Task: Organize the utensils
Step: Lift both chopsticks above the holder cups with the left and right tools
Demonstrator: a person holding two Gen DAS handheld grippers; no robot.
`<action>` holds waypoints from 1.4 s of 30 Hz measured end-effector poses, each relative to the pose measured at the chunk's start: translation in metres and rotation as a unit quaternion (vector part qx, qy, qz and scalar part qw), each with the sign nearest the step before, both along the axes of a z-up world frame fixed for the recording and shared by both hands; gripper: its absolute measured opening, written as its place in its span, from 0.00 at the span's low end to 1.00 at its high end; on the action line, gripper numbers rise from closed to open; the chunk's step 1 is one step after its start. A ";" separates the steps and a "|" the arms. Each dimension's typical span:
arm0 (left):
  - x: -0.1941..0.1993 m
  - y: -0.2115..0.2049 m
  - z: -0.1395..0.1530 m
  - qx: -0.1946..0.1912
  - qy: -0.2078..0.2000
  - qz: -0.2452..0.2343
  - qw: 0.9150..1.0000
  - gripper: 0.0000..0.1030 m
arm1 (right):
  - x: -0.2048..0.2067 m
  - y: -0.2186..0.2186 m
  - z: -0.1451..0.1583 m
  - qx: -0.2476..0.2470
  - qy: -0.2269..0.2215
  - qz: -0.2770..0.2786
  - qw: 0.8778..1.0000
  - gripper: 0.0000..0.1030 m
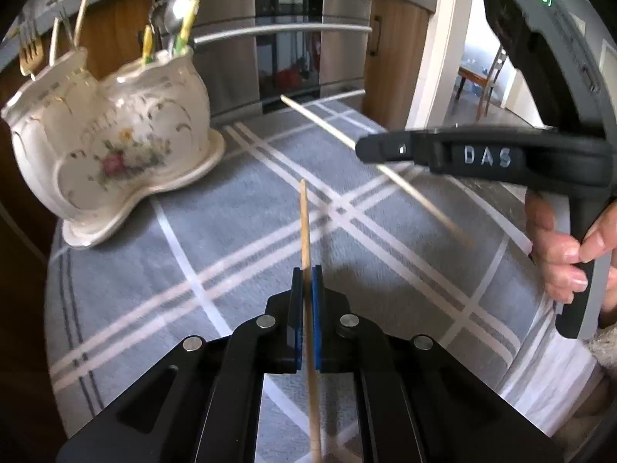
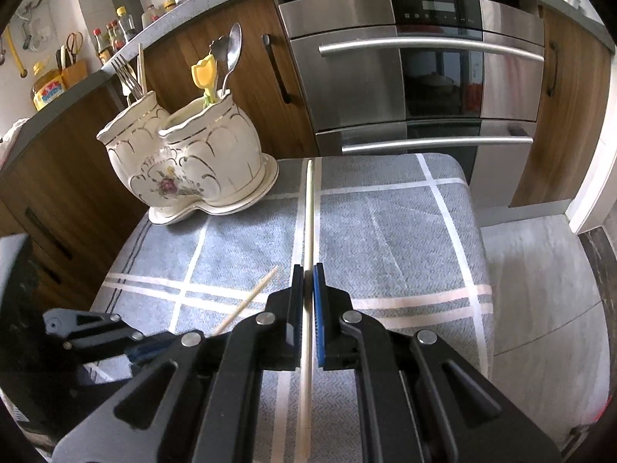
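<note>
Left wrist view. Left claw [image 1: 307, 281]: its blue pads are clamping a tan wooden chopstick [image 1: 304, 223], which is running up between them and pointing away over the worktop. No earlier picture is on hand, so only the grip itself is being recorded.

Right claw [image 1: 370, 149]: it is reaching in from the right, closed on a pale chopstick [image 1: 316, 119] that is crossing in front of the oven door. A hand [image 1: 559, 247] is wrapping the grip of that tool at the right edge.

Ceramic utensil holder [image 1: 115, 142]: cream, floral, two-pot form on a matching saucer, sitting at the far left corner of the worktop, left of both chopsticks and well apart from them. Forks [image 1: 31, 52] are standing in its left pot; spoons [image 1: 181, 11] are standing in its right pot.

Worktop [image 1: 239, 200]: it is wearing a grey cloth with white check lines.

Right wrist view. Right claw [image 2: 308, 281]: its pads are pinching the pale chopstick [image 2: 309, 208], which is pointing straight ahead, its tip lying right of the utensil holder [image 2: 189, 162].

Left claw [image 2: 127, 343]: it is showing low at the left, with the tan chopstick [image 2: 254, 293] sticking out of it, nearer the camera than the holder.

Forks [image 2: 127, 73] and spoons [image 2: 233, 50] are standing in the holder's left and right pots. An oven [image 2: 424, 69] is standing behind the cloth-covered worktop [image 2: 405, 223].
</note>
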State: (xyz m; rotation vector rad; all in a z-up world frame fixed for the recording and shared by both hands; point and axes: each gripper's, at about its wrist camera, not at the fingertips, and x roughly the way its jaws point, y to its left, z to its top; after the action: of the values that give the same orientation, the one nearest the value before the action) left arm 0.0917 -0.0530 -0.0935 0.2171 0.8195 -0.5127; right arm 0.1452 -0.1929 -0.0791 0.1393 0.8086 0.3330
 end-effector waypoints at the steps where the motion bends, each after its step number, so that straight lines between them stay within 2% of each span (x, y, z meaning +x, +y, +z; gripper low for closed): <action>1: 0.000 0.000 0.002 -0.004 -0.001 0.001 1.000 0.04 | 0.000 0.000 0.000 0.002 -0.001 0.000 1.000 0.05; 7: 0.000 0.017 0.024 -0.037 -0.019 0.013 0.999 0.04 | 0.000 -0.003 0.003 0.014 -0.003 -0.005 1.000 0.05; 12: -0.007 0.044 0.063 -0.079 -0.072 0.028 0.994 0.04 | -0.003 0.004 0.008 0.026 -0.013 0.003 1.000 0.05; 16: -0.009 0.073 0.105 -0.116 -0.126 0.047 0.984 0.04 | -0.008 0.008 0.019 0.046 -0.037 0.008 0.998 0.05; 19: -0.005 0.099 0.135 -0.145 -0.165 0.068 0.973 0.04 | -0.010 0.012 0.039 0.063 -0.081 0.008 0.995 0.05; 26: 0.024 0.128 0.181 -0.156 -0.232 0.109 0.954 0.04 | 0.006 0.030 0.083 0.067 -0.157 0.012 0.985 0.05; 30: 0.052 0.138 0.188 -0.178 -0.246 0.119 0.945 0.04 | 0.023 0.046 0.112 0.083 -0.201 0.024 0.976 0.05; 33: 0.072 0.140 0.183 -0.192 -0.256 0.114 0.940 0.04 | 0.038 0.060 0.121 0.105 -0.228 0.022 0.968 0.05; 36: 0.089 0.145 0.174 -0.204 -0.259 0.126 0.936 0.04 | 0.058 0.071 0.120 0.134 -0.240 0.014 0.961 0.05; 42: 0.105 0.145 0.161 -0.191 -0.280 0.135 0.931 0.04 | 0.087 0.091 0.109 0.138 -0.263 -0.008 0.955 0.05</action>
State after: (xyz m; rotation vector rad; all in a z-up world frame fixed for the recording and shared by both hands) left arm 0.1971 0.0921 0.0677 -0.1113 0.1737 -0.3152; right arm 0.2318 -0.1020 0.0297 0.3033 0.2291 0.4421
